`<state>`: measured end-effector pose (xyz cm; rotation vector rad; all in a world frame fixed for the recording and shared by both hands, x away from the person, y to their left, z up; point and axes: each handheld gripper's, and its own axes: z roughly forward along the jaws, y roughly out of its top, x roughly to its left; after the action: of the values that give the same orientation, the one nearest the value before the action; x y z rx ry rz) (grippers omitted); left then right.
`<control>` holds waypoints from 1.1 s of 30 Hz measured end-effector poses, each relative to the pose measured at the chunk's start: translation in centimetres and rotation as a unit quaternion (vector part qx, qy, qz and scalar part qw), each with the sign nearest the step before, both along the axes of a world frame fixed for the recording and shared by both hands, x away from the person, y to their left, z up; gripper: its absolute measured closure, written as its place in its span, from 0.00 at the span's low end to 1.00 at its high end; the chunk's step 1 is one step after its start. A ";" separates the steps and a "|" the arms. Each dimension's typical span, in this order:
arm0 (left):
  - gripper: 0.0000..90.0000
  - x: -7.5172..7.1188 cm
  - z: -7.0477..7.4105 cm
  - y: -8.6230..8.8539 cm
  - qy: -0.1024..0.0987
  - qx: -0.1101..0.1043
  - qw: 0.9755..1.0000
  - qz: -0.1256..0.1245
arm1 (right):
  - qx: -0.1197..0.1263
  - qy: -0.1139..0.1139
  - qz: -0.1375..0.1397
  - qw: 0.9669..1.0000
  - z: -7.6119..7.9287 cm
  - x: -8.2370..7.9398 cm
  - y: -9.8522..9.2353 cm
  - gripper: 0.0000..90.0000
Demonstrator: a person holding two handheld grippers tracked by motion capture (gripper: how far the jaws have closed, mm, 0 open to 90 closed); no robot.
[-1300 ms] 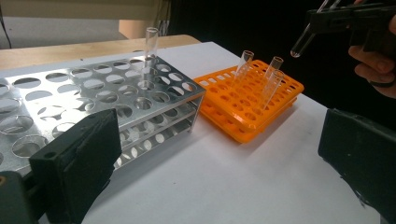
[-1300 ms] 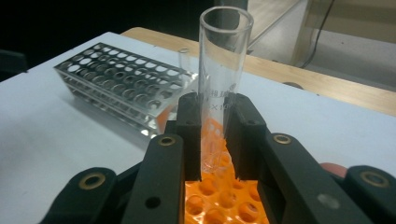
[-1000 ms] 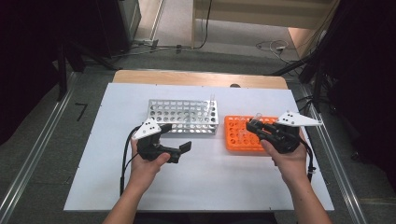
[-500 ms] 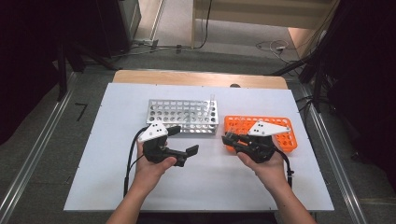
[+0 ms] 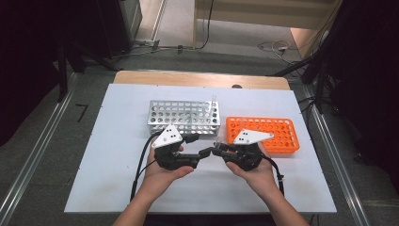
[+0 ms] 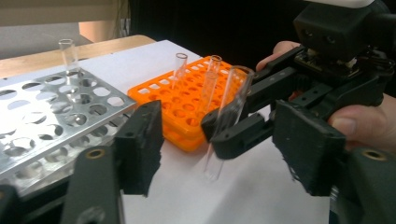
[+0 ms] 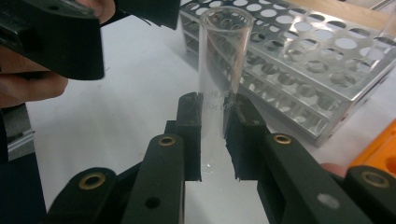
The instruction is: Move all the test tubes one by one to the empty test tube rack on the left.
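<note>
R tongs (image 7: 212, 135) clamped on tube (image 7: 219, 79), upright, table centre | L tongs (image 6: 219, 154) half-spread, just been closing, tube between pads, no contact | orange rack (image 5: 263, 134) at 2 o'clock of tube | steel rack (image 5: 183, 117) at 11

Only readable-ish marking: faint pale print on the wall of the clear glass test tube (image 7: 219, 84), seen in the right gripper view just above where the black pads clamp it. Looks like a size mark with an "x" in it, maybe "15x10…", but the characters are too blurred to read for sure. Nothing legible on the metal rack (image 5: 184, 117), the orange rack (image 5: 277, 132) or the white table (image 5: 113, 141).
</note>
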<state>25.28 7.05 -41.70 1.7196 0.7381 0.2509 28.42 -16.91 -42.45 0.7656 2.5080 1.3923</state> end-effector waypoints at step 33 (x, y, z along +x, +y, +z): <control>0.84 -0.5 -0.4 -1.4 -0.021 0.027 0.999 -0.006 | -0.003 0.010 0.044 0.999 -0.5 -1.3 2.1 0.82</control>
<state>24.81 5.66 -42.06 1.7636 0.6952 0.2997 27.16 -14.82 -42.98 0.6800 2.5891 1.4099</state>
